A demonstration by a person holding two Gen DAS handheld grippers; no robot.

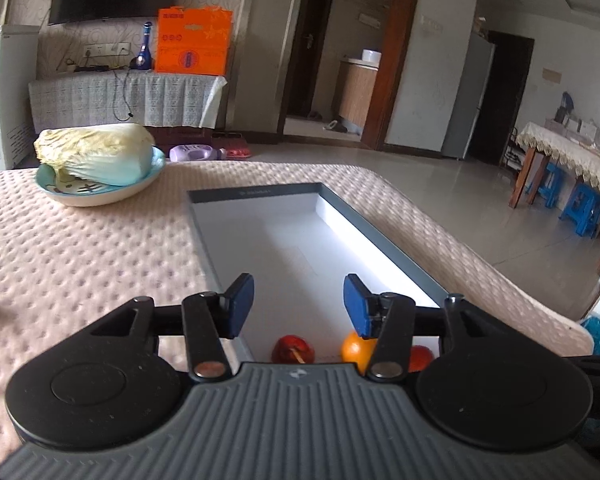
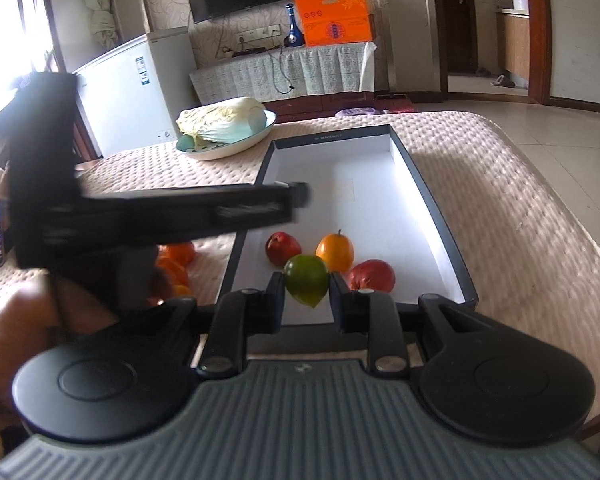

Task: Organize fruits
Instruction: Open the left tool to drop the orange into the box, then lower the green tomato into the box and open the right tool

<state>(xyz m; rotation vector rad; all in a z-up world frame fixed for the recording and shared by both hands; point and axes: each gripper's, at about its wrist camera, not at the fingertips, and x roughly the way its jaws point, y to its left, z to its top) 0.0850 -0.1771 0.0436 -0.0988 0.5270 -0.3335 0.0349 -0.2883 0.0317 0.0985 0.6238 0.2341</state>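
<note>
A shallow white box with a dark rim (image 2: 436,208) lies on the padded table. In it sit a red fruit (image 2: 283,249), an orange fruit (image 2: 335,254) and another red fruit (image 2: 372,276). My right gripper (image 2: 306,300) is shut on a green fruit (image 2: 306,280) and holds it over the box's near end. My left gripper (image 1: 298,306) is open and empty above the box (image 1: 260,196); below it show a red fruit (image 1: 293,349), an orange fruit (image 1: 356,350) and part of a red one (image 1: 420,358). The left gripper's body shows blurred in the right view (image 2: 160,212).
A plate (image 1: 100,194) with a napa cabbage (image 1: 96,152) stands at the table's far left; it also shows in the right wrist view (image 2: 228,124). Several orange fruits (image 2: 176,264) lie on the table left of the box. The table edge drops to the floor on the right.
</note>
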